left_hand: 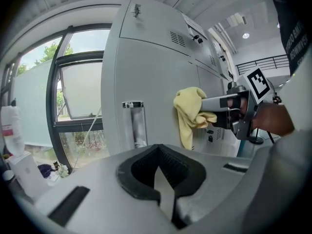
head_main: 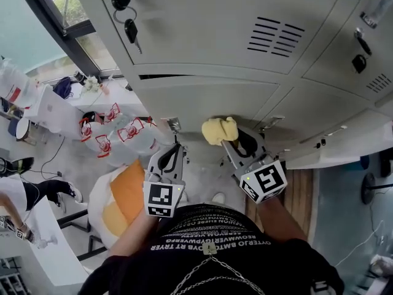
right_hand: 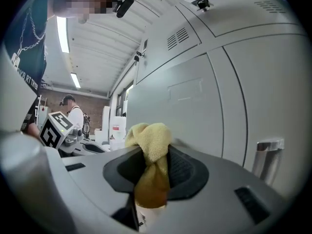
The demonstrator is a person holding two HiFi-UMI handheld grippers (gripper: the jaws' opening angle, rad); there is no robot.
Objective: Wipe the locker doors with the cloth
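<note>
**Hazards, as judged**
1. The right hand-held gripper [right_hand: 155, 172] is clenched on only a thin fold of the cloth [right_hand: 148, 138], and the bulk bunches ahead of the jaws. Drag across the panel could pull that fold free and drop the cloth.
2. If the wad rolls aside, the hard jaw tips could meet the locker door [right_hand: 195, 91] and scuff its paint.
3. The left hand-held gripper [left_hand: 163, 189] has its jaws drawn together on nothing. It is near the right one and apart from the door, so a wide leftward sweep could knock into it.
4. The door pull [left_hand: 133, 123] is left of the cloth and could snag the loose hanging tail.
5. The keys [head_main: 131, 29] hang from the lock of another door, where a long stroke could catch them.

**Materials, textures, shapes**
- Both grippers have smooth grey moulded shells and black ribbed pads that form a V-notch. Each carries a marker cube [head_main: 163, 200].
- The cloth is yellow, nubby terry, soft and crumpled to a lump with a drooping tail. It appears to touch the door face right of the pull.
- The doors are flat sheet metal in pale grey satin paint, rectangular with narrow seams and slotted vents [head_main: 276, 37].
- The pull is bright metal, a narrow upright strip.
- The keys have dark heads and hang on a wire ring.
- The window [left_hand: 78, 101] is farthest, with a dark frame and clear glass.
</note>
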